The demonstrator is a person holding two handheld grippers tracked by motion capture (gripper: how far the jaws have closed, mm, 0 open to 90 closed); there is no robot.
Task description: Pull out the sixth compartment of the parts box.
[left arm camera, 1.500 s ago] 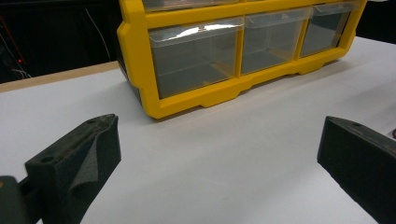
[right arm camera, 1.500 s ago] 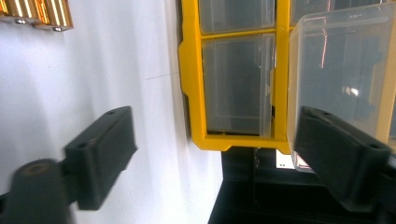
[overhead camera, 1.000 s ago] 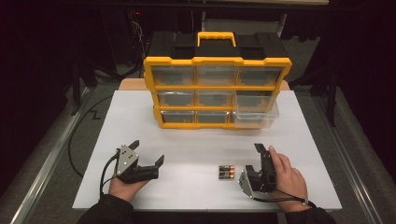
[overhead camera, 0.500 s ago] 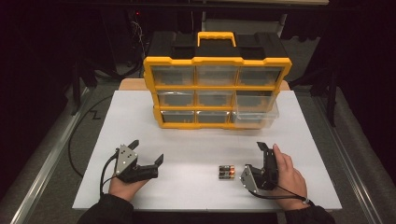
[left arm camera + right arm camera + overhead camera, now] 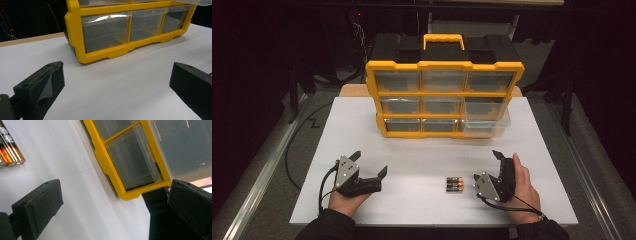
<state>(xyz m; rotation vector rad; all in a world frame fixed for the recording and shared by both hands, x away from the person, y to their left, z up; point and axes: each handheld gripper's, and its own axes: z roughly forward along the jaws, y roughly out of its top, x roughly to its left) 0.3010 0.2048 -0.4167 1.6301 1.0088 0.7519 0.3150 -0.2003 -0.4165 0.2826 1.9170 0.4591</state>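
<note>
High view: over the last second our right gripper (image 5: pixel 486 168) has rolled over in the hand and sits tilted on its side, just right of the small black-and-copper cylindrical batteries (image 5: pixel 454 184); we read that as lining up for a pick, not yet a reach. Its jaws are spread wide, holding nothing. Our left gripper (image 5: pixel 372 164) has not moved, parked near the front-left of the white tabletop (image 5: pixel 422 155), jaws also wide open and empty. Count here: two batteries lying side by side and touching, well apart from the yellow plastic organizer with clear drawers (image 5: pixel 444 97); nine drawers in a three-by-three grid, the bottom-right clear drawer (image 5: pixel 486 120) pulled out, likely the drop target; one handle on top; two grippers. Left gripper view: left gripper (image 5: pixel 117 82) jaws far apart over bare table, nothing between them; three bottom-row drawers of the organizer (image 5: pixel 125 30) ahead, all looking empty. Right gripper view: camera is rotated, so the scene is skewed; right gripper (image 5: pixel 115 207) jaws wide, empty; batteries (image 5: pixel 10 145) at the top-left corner, outside the jaw line, two visible with a sliver that may be more, we cannot tell; organizer (image 5: pixel 130 157) corner ahead.
</note>
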